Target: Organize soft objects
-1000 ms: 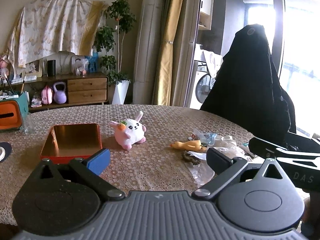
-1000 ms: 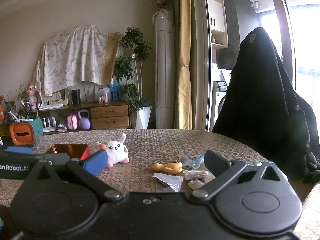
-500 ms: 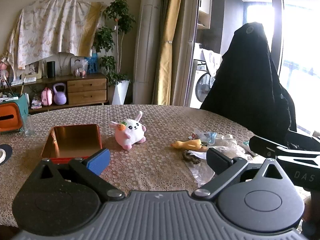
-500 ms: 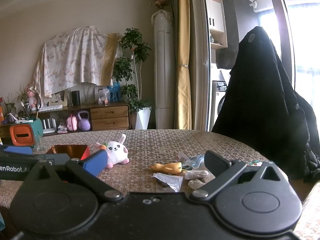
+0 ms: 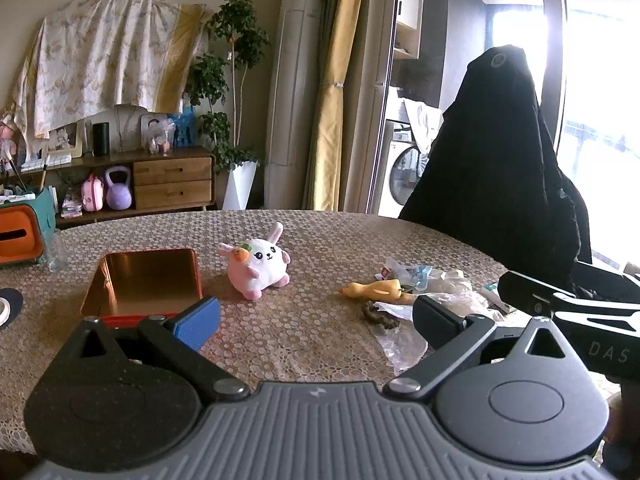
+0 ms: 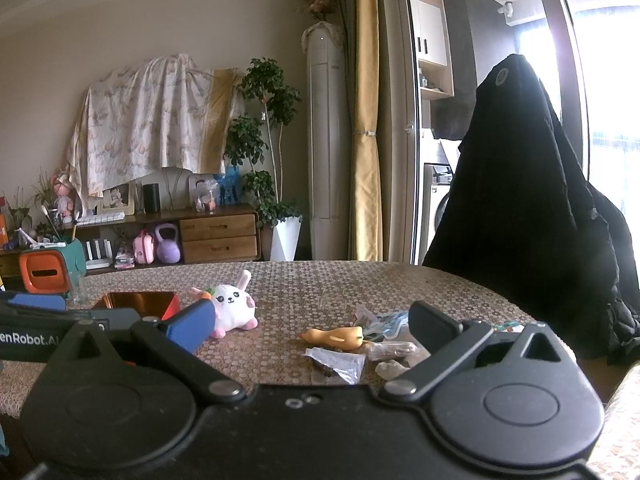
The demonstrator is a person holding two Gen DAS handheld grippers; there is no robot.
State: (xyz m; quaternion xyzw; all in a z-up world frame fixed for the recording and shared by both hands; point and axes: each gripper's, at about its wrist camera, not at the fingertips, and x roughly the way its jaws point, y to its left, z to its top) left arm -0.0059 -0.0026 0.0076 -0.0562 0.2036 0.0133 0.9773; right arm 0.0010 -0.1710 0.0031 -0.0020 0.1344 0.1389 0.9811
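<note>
Both grippers hang above the near edge of the table (image 5: 320, 236), and neither holds anything. The left gripper (image 5: 316, 316) has its fingers spread wide with nothing between them; the right gripper (image 6: 310, 324) is equally wide open and empty.

Take the tin (image 5: 144, 280) as the landmark: an open, empty, red-sided box with a coppery inside. The plush rabbit (image 5: 258, 266) sits just to the right of the tin, close to its far corner but not touching it, upright on the tablecloth. The yellow duck toy (image 5: 374, 292) lies on its side well to the right of the tin, past the rabbit, right against a heap of clear plastic wrappers (image 5: 436, 300). A small dark clump (image 5: 378, 316) lies just in front of the duck, on the side nearer the grippers; what it is cannot be made out.

Nothing seems sorted yet; the tin looks like the likely place for the toys.

The risks lie mostly at the duck. Closing on it may also catch a wrapper, since they appear to touch, and drag litter into the tin. The rabbit is round and squashy, so a shallow pinch could let it slip out or roll. The left gripper's fingers pass close to the tin's near wall, and a low reach could shove the tin along the cloth.
</note>
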